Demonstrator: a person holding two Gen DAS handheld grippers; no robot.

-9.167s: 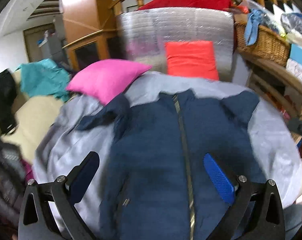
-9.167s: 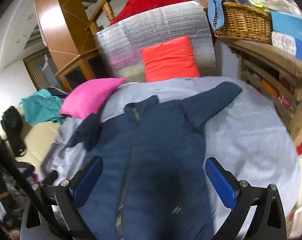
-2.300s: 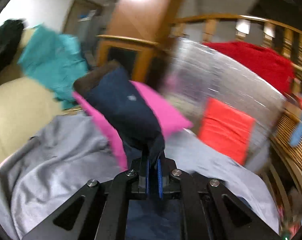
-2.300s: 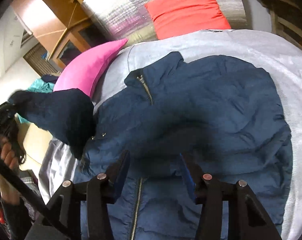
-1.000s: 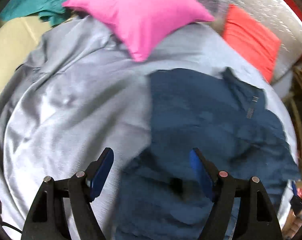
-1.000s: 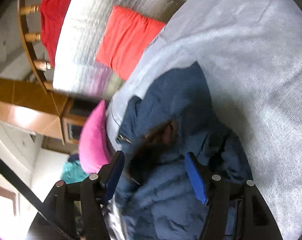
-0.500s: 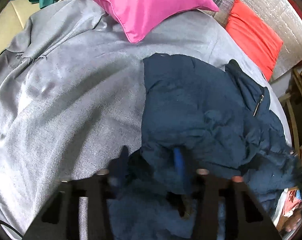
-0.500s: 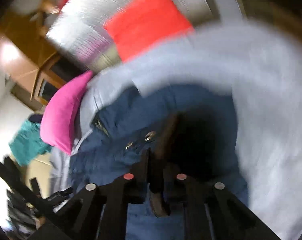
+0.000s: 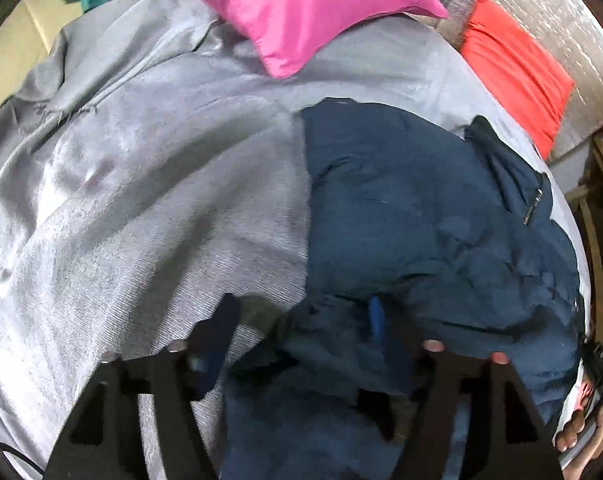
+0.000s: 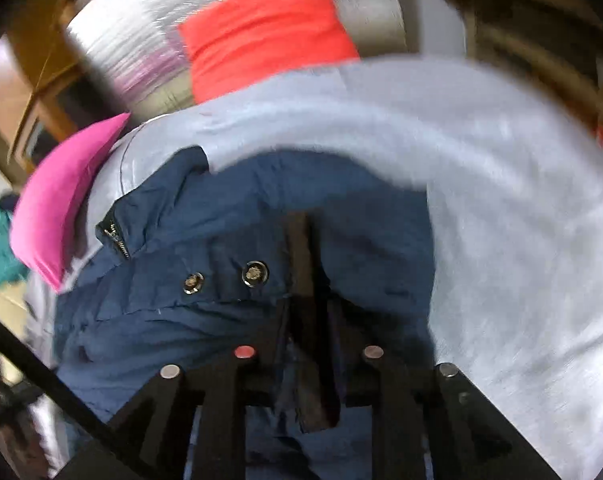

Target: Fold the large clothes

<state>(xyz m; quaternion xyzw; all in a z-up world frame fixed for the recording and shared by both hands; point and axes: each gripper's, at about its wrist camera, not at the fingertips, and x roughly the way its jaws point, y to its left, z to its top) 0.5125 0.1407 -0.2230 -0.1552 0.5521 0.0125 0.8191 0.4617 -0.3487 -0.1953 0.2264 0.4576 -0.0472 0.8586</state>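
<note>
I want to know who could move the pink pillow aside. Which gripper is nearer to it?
Hard to call. The left gripper sits at the navy jacket's near edge, the pink pillow beyond it. The right gripper is on the jacket, pillow off to its left.

Pink pillow; red cushion; grey cover.

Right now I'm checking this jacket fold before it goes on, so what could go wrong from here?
The right gripper pinches only a narrow dark strip of the navy jacket while its jaws are opening, so the fold may drop. The left gripper, also opening, straddles the jacket edge and grey sheet; closing could snag both. The bunched jacket may crease.
</note>
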